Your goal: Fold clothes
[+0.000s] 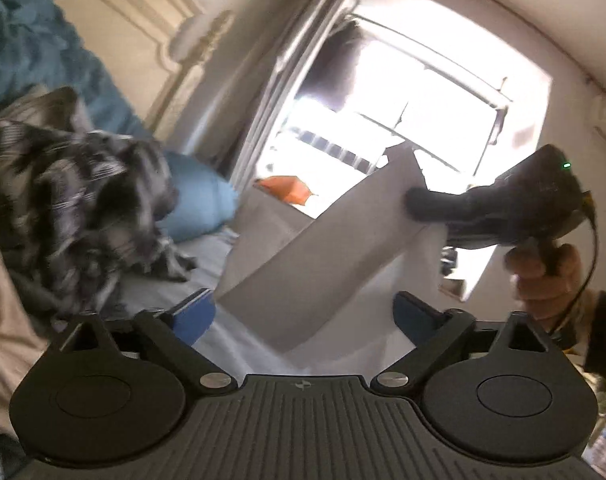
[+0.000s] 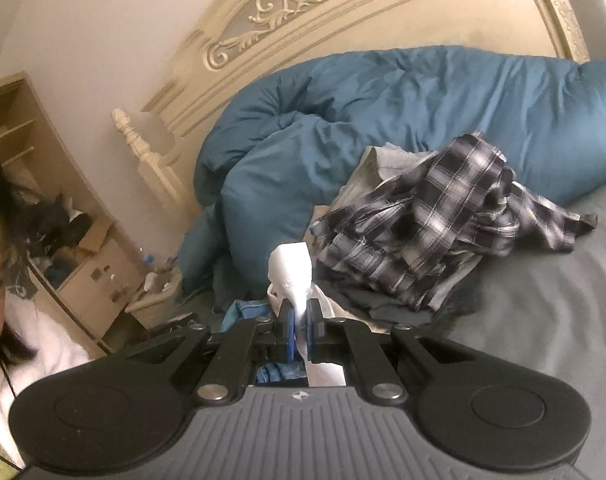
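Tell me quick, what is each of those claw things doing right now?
Left gripper: open, holding nothing.
Right gripper: shut on the white garment, lifted off the bed.

Counts on the bed

One white cloth (image 2: pixel 290 264), one plaid shirt (image 2: pixel 435 216), one blue duvet (image 2: pixel 383 100), one blue pillow (image 1: pixel 199 204), one headboard (image 2: pixel 303 4), two grippers (image 1: pixel 305 312) (image 2: pixel 301 322).

Bare grey sheet (image 2: pixel 543 320) lies free right of the plaid clothes pile (image 2: pixel 435 232).
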Available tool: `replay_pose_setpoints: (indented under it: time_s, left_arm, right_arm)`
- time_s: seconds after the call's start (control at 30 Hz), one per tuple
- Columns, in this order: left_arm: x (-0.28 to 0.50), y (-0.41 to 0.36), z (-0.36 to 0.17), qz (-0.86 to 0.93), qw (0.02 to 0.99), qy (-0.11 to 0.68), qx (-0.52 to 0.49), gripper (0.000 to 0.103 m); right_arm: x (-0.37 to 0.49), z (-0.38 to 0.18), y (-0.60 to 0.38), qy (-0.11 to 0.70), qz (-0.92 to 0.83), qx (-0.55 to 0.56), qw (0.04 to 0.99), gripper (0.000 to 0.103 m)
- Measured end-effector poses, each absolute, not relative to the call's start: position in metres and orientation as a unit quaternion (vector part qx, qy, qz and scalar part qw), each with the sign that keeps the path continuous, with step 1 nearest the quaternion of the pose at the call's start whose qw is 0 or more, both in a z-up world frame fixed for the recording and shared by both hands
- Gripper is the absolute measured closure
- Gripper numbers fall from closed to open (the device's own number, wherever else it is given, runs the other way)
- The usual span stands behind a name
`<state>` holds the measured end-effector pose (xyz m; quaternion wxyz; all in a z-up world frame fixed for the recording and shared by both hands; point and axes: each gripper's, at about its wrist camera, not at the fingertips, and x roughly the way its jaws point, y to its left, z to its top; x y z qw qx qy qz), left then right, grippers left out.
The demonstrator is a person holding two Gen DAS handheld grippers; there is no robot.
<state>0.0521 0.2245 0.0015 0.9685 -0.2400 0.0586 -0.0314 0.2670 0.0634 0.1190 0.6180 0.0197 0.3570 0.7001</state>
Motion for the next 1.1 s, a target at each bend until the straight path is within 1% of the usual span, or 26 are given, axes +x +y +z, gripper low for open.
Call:
replay_pose_setpoints:
  time_s: [0.03, 0.1, 0.13, 0.17, 0.2, 0.23, 0.27, 0.47, 0.63, 0.87, 0.97, 1.0, 1.03, 1.1]
  left_arm:
    - [0.054, 0.225, 0.003, -0.038, 0.968, 0.058, -0.242, 0.03]
    - [0.056, 0.225, 0.006, -0.048, 0.966, 0.058, -0.249, 0.067]
    - [0.056, 0.225, 0.007, -0.052, 0.964, 0.06, -0.254, 0.075]
    - [0.054, 0.225, 0.011, -0.047, 0.963, 0.063, -0.26, 0.09]
    - [0.054, 0.228, 0.014, -0.037, 0.961, 0.068, -0.265, 0.095]
    - [0.053, 0.232, 0.019, -0.026, 0.959, 0.071, -0.272, 0.096]
    - [0.05, 0.237, 0.024, -0.021, 0.956, 0.069, -0.284, 0.1]
    - [0.032, 0.267, 0.046, 0.024, 0.942, 0.051, -0.33, 0.102]
    - [0.037, 0.29, 0.044, 0.073, 0.93, 0.064, -0.354, 0.102]
    - [0.043, 0.312, 0.023, 0.148, 0.903, 0.117, -0.386, 0.102]
    - [0.043, 0.31, 0.019, 0.177, 0.898, 0.138, -0.378, 0.102]
    - [0.044, 0.31, 0.017, 0.187, 0.897, 0.145, -0.374, 0.102]
    - [0.043, 0.307, 0.018, 0.195, 0.898, 0.148, -0.365, 0.102]
    - [0.041, 0.305, 0.017, 0.208, 0.9, 0.149, -0.353, 0.101]
  right_arm:
    - [0.266, 0.12, 0.062, 0.357, 0.699, 0.018, 0.619, 0.097]
    - [0.267, 0.12, 0.06, 0.359, 0.693, 0.016, 0.625, 0.097]
    - [0.267, 0.121, 0.06, 0.357, 0.689, 0.014, 0.63, 0.097]
    - [0.267, 0.123, 0.06, 0.355, 0.685, 0.012, 0.635, 0.097]
    - [0.267, 0.124, 0.062, 0.352, 0.681, 0.01, 0.642, 0.097]
    - [0.267, 0.126, 0.065, 0.348, 0.674, 0.005, 0.652, 0.097]
    - [0.267, 0.128, 0.07, 0.344, 0.667, -0.002, 0.661, 0.097]
    - [0.255, 0.134, 0.123, 0.31, 0.667, -0.037, 0.677, 0.097]
    - [0.246, 0.124, 0.174, 0.287, 0.664, -0.064, 0.688, 0.097]
    - [0.252, 0.071, 0.22, 0.319, 0.641, -0.059, 0.695, 0.096]
    - [0.249, 0.047, 0.238, 0.337, 0.631, -0.066, 0.696, 0.094]
    - [0.247, 0.041, 0.244, 0.341, 0.624, -0.074, 0.699, 0.091]
    - [0.246, 0.037, 0.247, 0.345, 0.617, -0.078, 0.703, 0.08]
    - [0.248, 0.036, 0.245, 0.352, 0.604, -0.062, 0.712, 0.07]
